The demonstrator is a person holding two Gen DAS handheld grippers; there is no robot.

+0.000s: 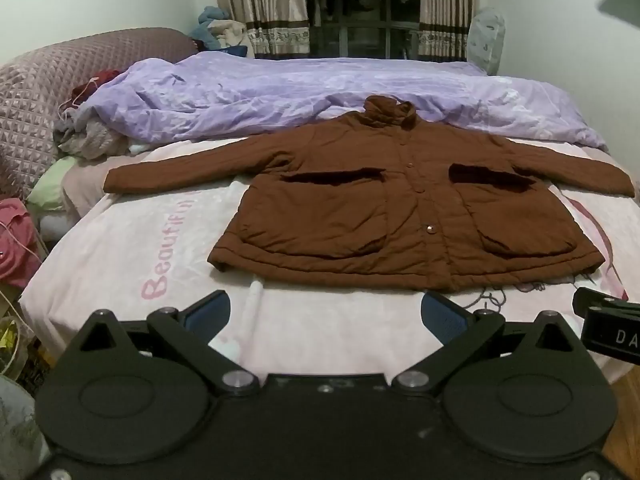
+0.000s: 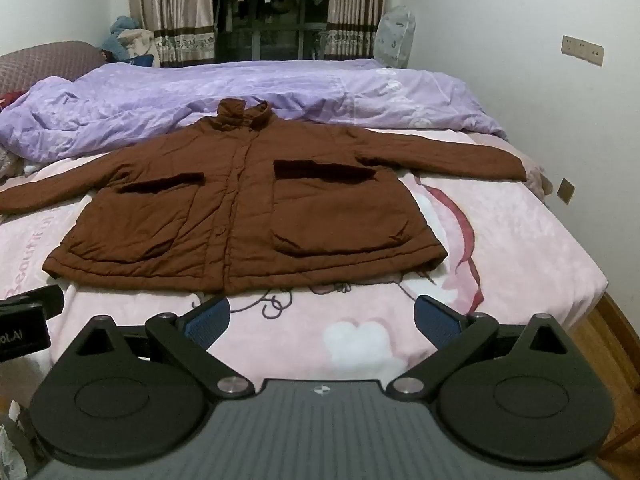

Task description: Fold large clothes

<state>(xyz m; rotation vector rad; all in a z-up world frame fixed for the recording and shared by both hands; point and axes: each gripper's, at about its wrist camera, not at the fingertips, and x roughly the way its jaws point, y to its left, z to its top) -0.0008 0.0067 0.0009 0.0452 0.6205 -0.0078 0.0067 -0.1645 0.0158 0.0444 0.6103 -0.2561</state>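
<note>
A brown padded jacket lies flat and face up on the pink bed sheet, buttoned, sleeves spread to both sides, collar toward the far side. It also shows in the right wrist view. My left gripper is open and empty, just short of the jacket's hem near the bed's front edge. My right gripper is open and empty, also just in front of the hem. Part of the right gripper shows at the right edge of the left wrist view.
A crumpled purple duvet lies behind the jacket across the bed. A quilted headboard and a heap of clothes are at the left. Curtains and a window are at the back. Wooden floor shows at the right.
</note>
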